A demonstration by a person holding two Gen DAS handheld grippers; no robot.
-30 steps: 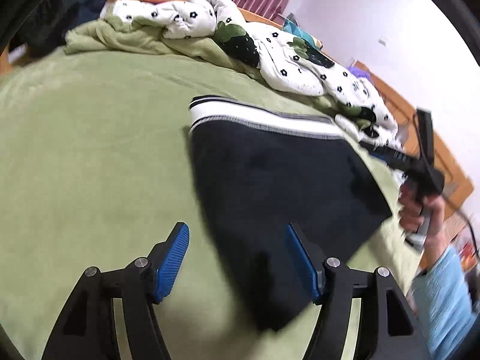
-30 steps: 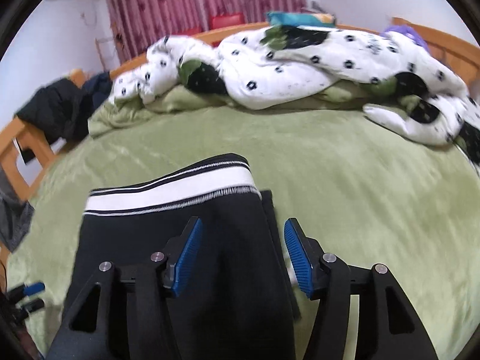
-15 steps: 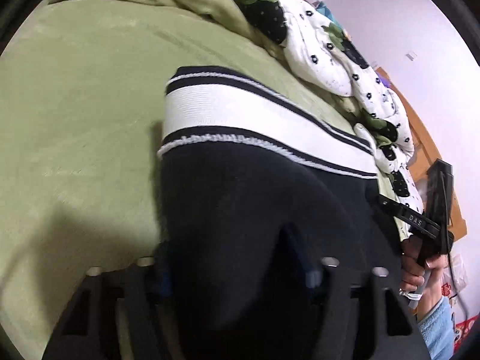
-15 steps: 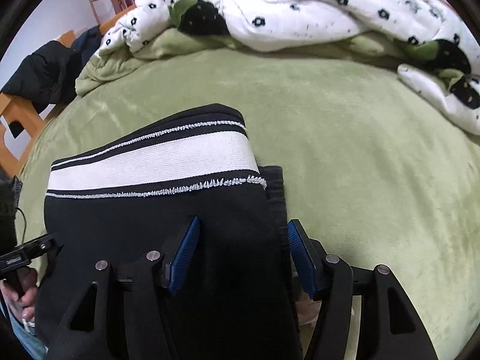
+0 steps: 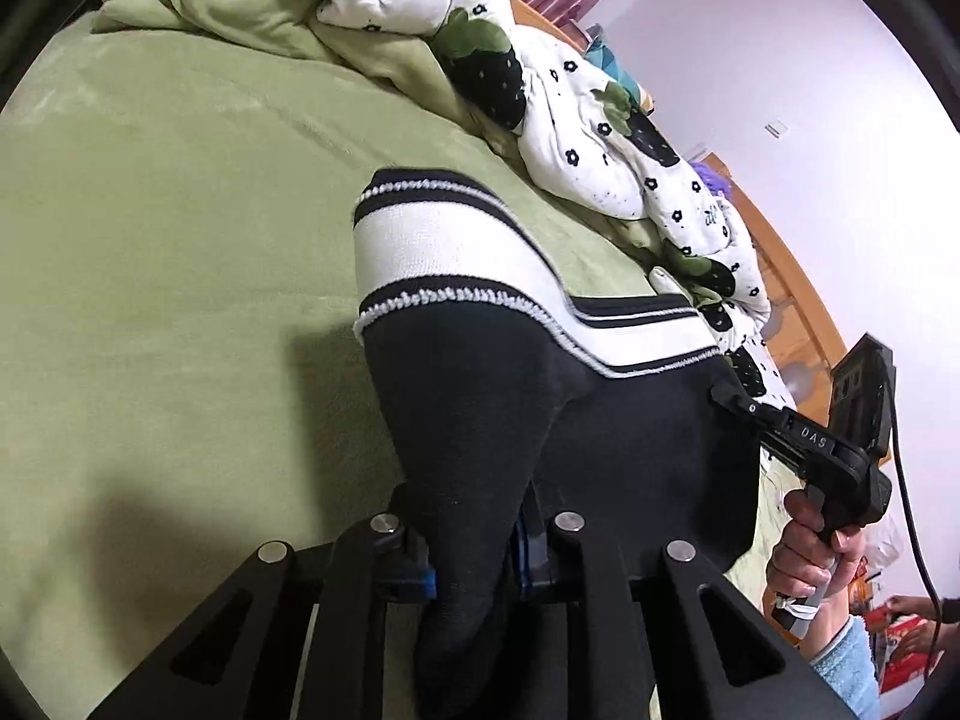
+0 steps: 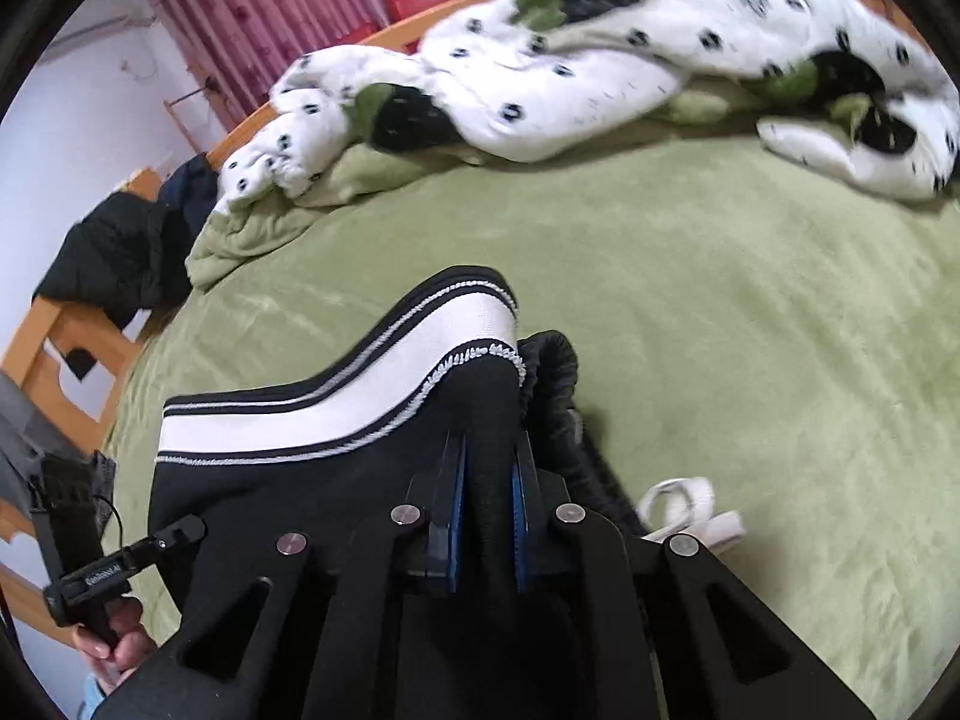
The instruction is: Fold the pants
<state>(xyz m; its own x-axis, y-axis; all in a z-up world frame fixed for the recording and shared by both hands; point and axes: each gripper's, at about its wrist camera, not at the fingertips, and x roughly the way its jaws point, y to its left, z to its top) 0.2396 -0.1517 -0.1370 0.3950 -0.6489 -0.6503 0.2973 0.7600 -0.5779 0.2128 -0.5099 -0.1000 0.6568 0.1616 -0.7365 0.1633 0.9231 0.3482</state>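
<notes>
Both grippers were clamped on the black pants [image 5: 630, 420], which hung bunched above the green bed cover [image 5: 150, 240]. Left gripper [image 5: 474, 552] pinched one lower corner, right gripper [image 6: 486, 516] the other. White striped waistband [image 6: 336, 414] lay on the side toward the spotted duvet [image 6: 570, 90]. White drawstring [image 6: 690, 510] rested on the cover.

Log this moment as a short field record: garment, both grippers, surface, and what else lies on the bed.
garment: black pants with a white striped waistband, partly lifted
left gripper: jaws shut on the pants
right gripper: jaws shut on the pants
surface: green bedspread
also on bed: crumpled white floral quilt, white drawstring beside the pants
</notes>
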